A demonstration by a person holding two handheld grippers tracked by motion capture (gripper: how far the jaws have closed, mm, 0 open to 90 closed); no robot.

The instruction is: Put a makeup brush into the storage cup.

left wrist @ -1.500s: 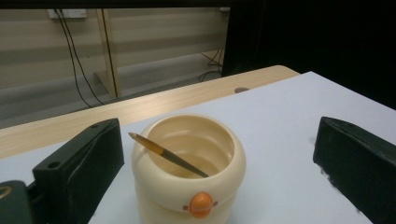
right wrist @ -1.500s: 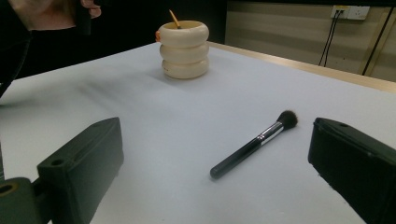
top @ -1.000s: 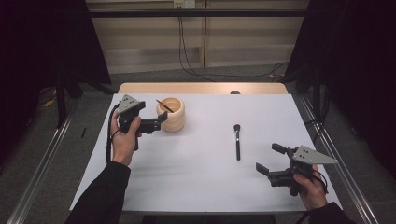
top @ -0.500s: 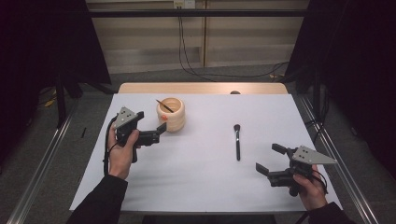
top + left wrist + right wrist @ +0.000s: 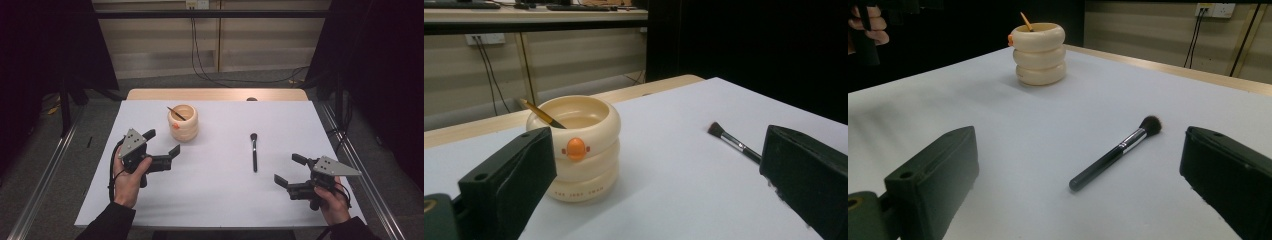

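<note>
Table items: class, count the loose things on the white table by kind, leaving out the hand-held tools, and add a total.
Cream ringed holder: 1
Black makeup brush lying on the table: 1
Thin stick leaning in the holder: 1
Total: 3

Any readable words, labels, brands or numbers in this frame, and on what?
Cream holder: a row of small raised letters along its bottom ring, too blurred to read.
Makeup brush: no marking to be seen.
Both grippers, left and right: no text to be seen.
</note>
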